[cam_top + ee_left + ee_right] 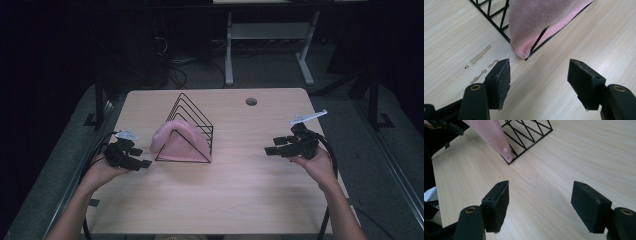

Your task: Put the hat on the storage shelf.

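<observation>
— Pink knitted cloth (175,140) draped over one black wire triangular rack (189,131), mid-table.
— Up close?
— Left gripper view shows its ribbed hem at the rack's corner.
— Grippers?
— Two: left gripper (142,163) beside the cloth, right gripper (270,148) well apart; both gaping, empty, above the pale wooden table (240,200).

The left gripper (539,77) hangs over the pale wooden table (454,30), its two black jaws standing wide apart with bare wood between them. Just ahead, a pink knitted cloth (536,22) drapes over the corner of a black wire rack (496,17).
</observation>
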The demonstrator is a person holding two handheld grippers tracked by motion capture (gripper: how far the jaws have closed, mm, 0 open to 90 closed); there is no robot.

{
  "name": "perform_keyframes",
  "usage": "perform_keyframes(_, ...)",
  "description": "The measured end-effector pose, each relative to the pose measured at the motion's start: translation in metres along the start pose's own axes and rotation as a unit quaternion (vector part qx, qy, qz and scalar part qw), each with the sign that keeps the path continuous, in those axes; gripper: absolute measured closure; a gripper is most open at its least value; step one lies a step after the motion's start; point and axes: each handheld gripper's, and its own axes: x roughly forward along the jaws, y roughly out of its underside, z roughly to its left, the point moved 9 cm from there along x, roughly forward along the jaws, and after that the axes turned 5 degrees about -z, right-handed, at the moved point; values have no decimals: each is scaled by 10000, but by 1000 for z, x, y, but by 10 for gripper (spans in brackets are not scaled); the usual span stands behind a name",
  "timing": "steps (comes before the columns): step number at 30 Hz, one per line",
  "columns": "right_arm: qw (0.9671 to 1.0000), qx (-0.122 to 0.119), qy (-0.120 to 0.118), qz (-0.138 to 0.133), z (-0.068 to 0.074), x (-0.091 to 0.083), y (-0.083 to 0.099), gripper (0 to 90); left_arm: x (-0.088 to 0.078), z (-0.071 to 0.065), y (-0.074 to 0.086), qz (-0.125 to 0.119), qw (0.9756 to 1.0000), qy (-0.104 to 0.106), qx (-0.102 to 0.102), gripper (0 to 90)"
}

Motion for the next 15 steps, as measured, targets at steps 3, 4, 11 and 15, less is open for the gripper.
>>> perform_keyframes(3,9999,86,59,-3,-3,-5,12,302,-1,-1,3,-33,10000,-13,-12,347)
perform_keyframes(4,9999,86,59,-3,-3,-5,12,302,-1,-1,3,-33,10000,-13,-12,346)
perform_keyframes(11,9997,218,140,-40,-6,-12,36,301,-1,-9,10,-99,9999,-36,-31,341)
perform_keyframes(15,9993,280,226,81,-6,-16,57,286,-1,-14,17,-114,9999,-78,-21,337)
